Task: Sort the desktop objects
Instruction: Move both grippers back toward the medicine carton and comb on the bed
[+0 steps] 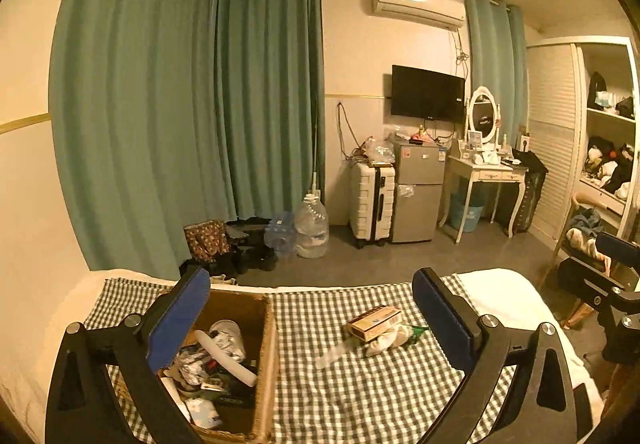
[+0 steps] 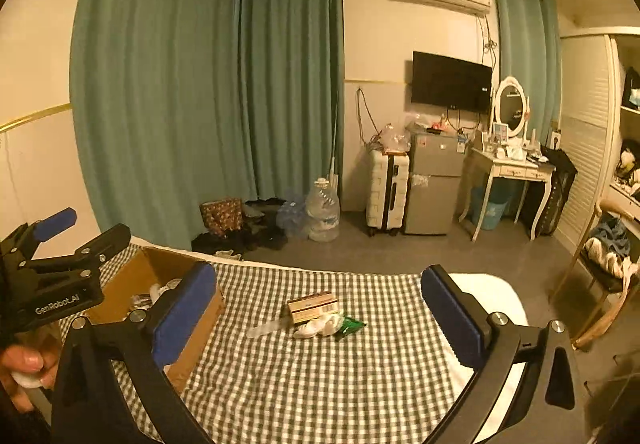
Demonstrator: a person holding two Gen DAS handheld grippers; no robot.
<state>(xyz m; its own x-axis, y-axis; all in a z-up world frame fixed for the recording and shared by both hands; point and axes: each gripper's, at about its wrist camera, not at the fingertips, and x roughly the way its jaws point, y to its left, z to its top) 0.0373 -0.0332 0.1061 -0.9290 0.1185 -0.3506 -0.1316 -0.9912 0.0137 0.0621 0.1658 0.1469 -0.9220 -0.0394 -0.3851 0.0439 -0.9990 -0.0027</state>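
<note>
A cardboard box [image 1: 267, 348] with several small items inside sits at the left of the checked cloth [image 1: 352, 396]; it also shows in the right wrist view [image 2: 152, 264]. A small pile lies mid-cloth: a tan carton [image 1: 374, 321], a white crumpled item [image 1: 388, 340], a green packet [image 1: 416, 333] and a clear tube [image 1: 334, 354]. The pile shows again in the right wrist view: carton [image 2: 313, 306], white item [image 2: 318, 327], green packet [image 2: 351, 326], tube [image 2: 266, 328]. My left gripper [image 1: 311, 318] is open and empty, over the box's right edge. My right gripper [image 2: 319, 318] is open and empty, facing the pile.
The table's white top [image 2: 486, 294] shows past the cloth at the right. A chair [image 2: 608, 272] stands at the right. Beyond the table are green curtains [image 1: 180, 104], water jugs [image 1: 312, 224], a suitcase [image 1: 372, 200], a small fridge [image 1: 418, 192] and a dressing table [image 1: 484, 172].
</note>
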